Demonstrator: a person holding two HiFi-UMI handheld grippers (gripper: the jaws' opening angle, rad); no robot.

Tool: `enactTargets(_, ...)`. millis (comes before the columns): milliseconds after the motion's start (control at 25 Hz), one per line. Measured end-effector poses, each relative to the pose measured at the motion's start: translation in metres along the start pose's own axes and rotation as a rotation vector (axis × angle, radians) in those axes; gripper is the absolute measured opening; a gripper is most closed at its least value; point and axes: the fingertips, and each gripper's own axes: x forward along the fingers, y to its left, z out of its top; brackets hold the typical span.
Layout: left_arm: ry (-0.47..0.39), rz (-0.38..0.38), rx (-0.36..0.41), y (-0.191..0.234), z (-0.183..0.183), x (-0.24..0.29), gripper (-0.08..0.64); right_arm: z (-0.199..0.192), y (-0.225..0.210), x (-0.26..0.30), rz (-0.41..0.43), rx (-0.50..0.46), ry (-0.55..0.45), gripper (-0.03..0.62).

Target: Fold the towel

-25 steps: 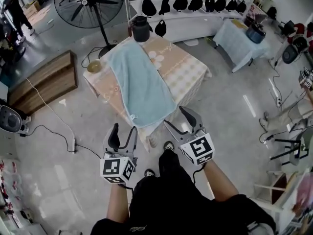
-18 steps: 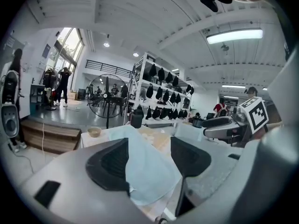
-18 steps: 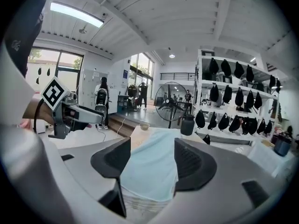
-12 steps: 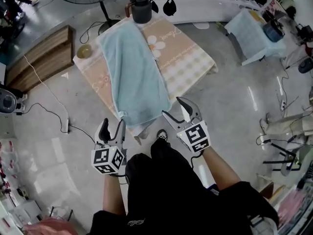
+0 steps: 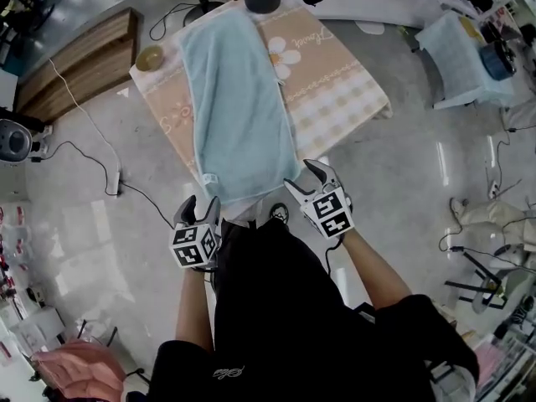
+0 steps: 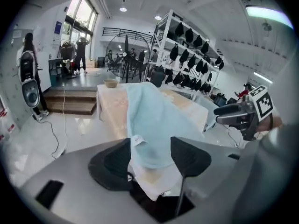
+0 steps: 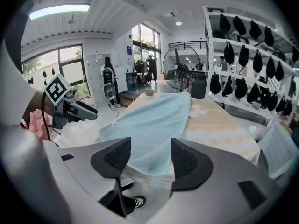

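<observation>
Tongs [image 5: 201,203] [image 5: 301,176] agape before outspread pale-blue towel [image 5: 239,115]

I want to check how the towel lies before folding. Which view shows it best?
The head view: it shows the whole towel spread lengthwise on the table. The left gripper view shows mainly its near tagged corner; the right gripper view shows it foreshortened.

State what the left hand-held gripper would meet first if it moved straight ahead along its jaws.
Probably the near hem of the towel, which overhangs the table's end. The left hand-held gripper, jaws apart, frames it, though depth is unclear.
</observation>
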Motion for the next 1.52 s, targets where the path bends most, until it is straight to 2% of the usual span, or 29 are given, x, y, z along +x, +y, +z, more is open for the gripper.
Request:
enactTargets(280,0.08,-0.018,-0.077,0.015,-0.023,0.023,0.264,-0.046,-0.002,0.026,0.019,0.066,0.122,0.268)
enactTargets(520,0.165,-0.051,-0.042,0.015,-0.034,0.045,0.262,-0.066,-0.015,0.047,0.007,0.099,0.213,0.267)
enactTargets(680,0.191,-0.06,-0.025,0.017,-0.039,0.051,0.255,-0.081,-0.016,0.058,0.024,0.142,0.26,0.261)
enactTargets(920,0.23,-0.078,-0.101,0.021,-0.05,0.06,0.255,-0.091,-0.02,0.062,-0.008,0.228,0.295,0.215)
enactTargets(1040,0.251,-0.069,-0.112,0.023,-0.054,0.062,0.249,-0.095,-0.017,0.066,0.0,0.24,0.322,0.183)
enactTargets(1200,0.287,-0.051,-0.093,0.021,-0.061,0.063,0.185,-0.099,-0.022,0.068,-0.025,0.247,0.334,0.129)
enactTargets(1240,0.294,-0.043,-0.087,0.021,-0.062,0.062,0.143,-0.1,-0.024,0.067,-0.036,0.253,0.334,0.096)
enactTargets(1280,0.299,-0.036,-0.079,0.022,-0.064,0.061,0.107,-0.101,-0.026,0.066,-0.045,0.259,0.335,0.03)
enactTargets(1320,0.301,-0.031,-0.073,0.021,-0.065,0.061,0.086,-0.103,-0.028,0.065,-0.051,0.265,0.336,0.014)
enactTargets(1520,0.285,-0.025,-0.068,0.019,-0.062,0.06,0.064,-0.107,-0.031,0.061,-0.038,0.342,0.297,0.009)
